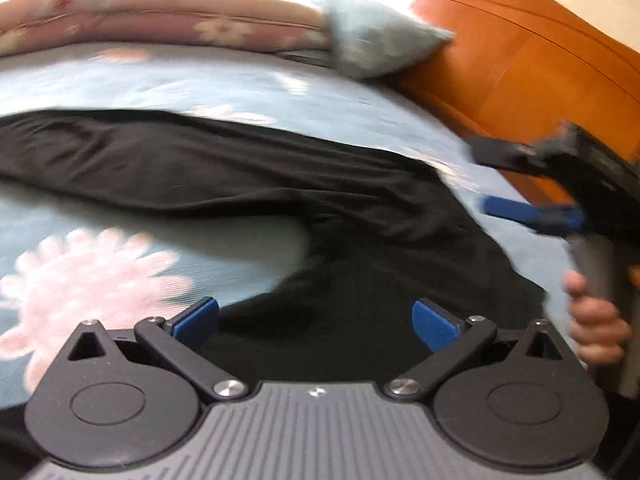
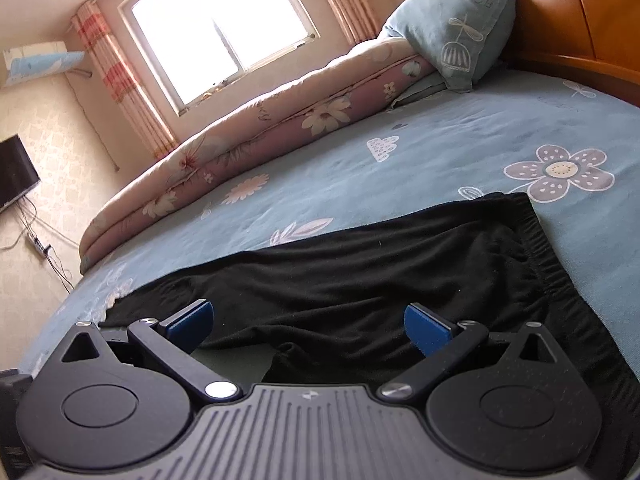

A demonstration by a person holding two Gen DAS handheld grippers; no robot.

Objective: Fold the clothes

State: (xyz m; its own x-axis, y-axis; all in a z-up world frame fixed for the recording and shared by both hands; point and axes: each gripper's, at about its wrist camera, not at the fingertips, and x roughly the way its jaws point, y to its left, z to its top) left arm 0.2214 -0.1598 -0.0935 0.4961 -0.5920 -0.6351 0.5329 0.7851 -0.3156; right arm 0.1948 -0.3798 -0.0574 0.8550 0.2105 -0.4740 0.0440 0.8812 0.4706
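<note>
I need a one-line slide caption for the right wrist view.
Open right claw above black trousers lying on a blue floral bedsheet.

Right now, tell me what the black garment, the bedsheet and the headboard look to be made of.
Black garment: soft matte knit, likely cotton jersey; it wrinkles limply and has a gathered elastic waistband.
Bedsheet: light blue woven fabric, probably brushed cotton, matte with printed flowers.
Headboard: orange-brown wood or wood veneer, smooth and glossy with light glare; solid or veneer cannot be told.

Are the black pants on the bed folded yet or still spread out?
Spread out. The black fabric pants lie flat on the blue flowered bedsheet, elastic waistband exposed, legs apart, with no fold.
</note>
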